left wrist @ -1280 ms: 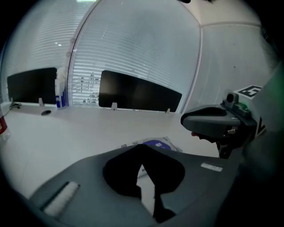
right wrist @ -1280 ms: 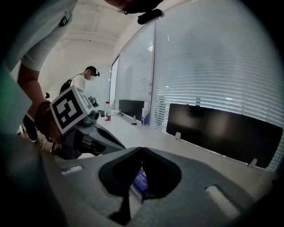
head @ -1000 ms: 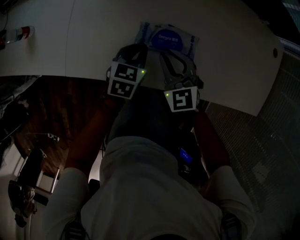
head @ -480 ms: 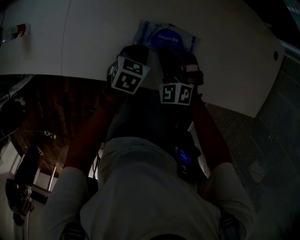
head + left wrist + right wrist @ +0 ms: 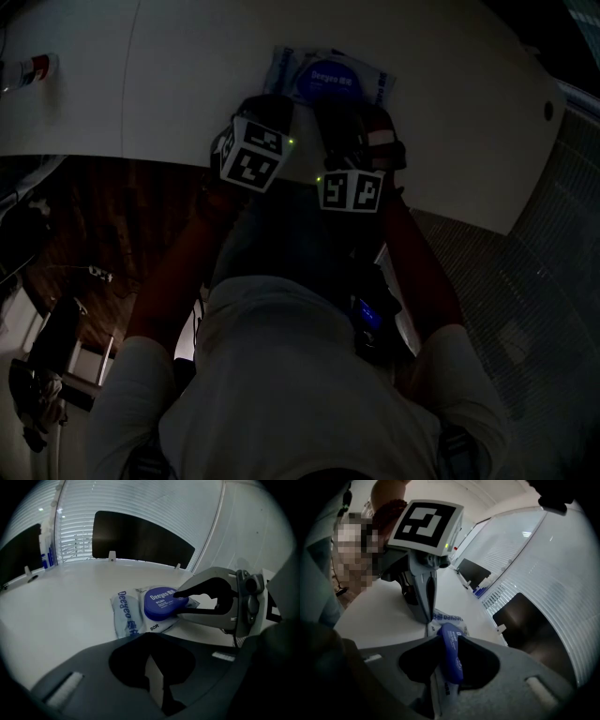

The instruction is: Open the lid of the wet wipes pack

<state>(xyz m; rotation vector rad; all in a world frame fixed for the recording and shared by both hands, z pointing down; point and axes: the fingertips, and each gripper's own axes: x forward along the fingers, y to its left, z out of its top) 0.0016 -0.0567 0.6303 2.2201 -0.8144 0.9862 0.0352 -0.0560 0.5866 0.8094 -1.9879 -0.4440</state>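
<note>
Since a second ago both grippers have pushed forward over the counter (image 5: 187, 75) edge, and their tips now meet the wet wipes pack (image 5: 323, 75), which lies flat at 12 o'clock from them. The right gripper (image 5: 180, 599) pinches the round blue lid (image 5: 161, 604) from its 3 o'clock side, one of its jaws above the rim and one beneath. The left gripper (image 5: 427, 618) has its jaws pressed together, tip touching the pack's white wrapper.

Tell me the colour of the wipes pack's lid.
Blue lid, clearest in the left gripper view.
</note>
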